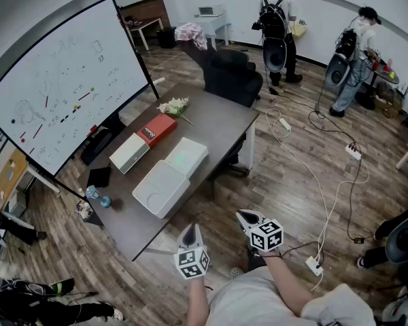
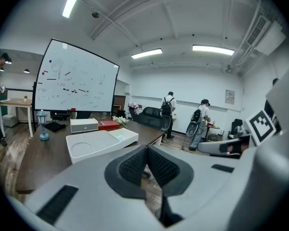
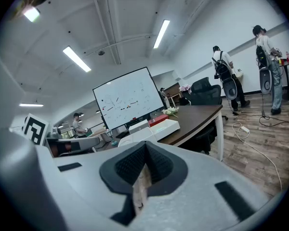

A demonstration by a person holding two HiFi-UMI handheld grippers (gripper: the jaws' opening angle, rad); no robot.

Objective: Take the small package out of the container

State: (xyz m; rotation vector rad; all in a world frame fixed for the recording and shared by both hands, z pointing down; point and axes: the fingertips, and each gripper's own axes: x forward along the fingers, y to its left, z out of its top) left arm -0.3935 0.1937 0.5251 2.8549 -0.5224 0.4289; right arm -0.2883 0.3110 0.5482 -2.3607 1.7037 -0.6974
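On the dark table [image 1: 221,124] lies a white container [image 1: 161,188] with a round recess in its top, also in the left gripper view [image 2: 89,146]. A second white tray [image 1: 185,156] touches its far side. Behind them lie a cream box [image 1: 129,153] and a red box [image 1: 158,129]. I cannot tell which thing is the small package. My left gripper [image 1: 190,236] and right gripper [image 1: 247,218] hang off the table's near corner, over the floor, apart from the container. Both are shut with nothing held, as the left gripper [image 2: 145,162] and right gripper [image 3: 145,165] show in their own views.
A whiteboard [image 1: 54,94] stands left of the table. White flowers [image 1: 174,106] lie at the far end, a small blue lamp [image 1: 98,197] at the left edge. A black chair [image 1: 232,77] sits behind. Cables and power strips [image 1: 326,182] cross the floor on the right. Two people [image 1: 275,26] stand far back.
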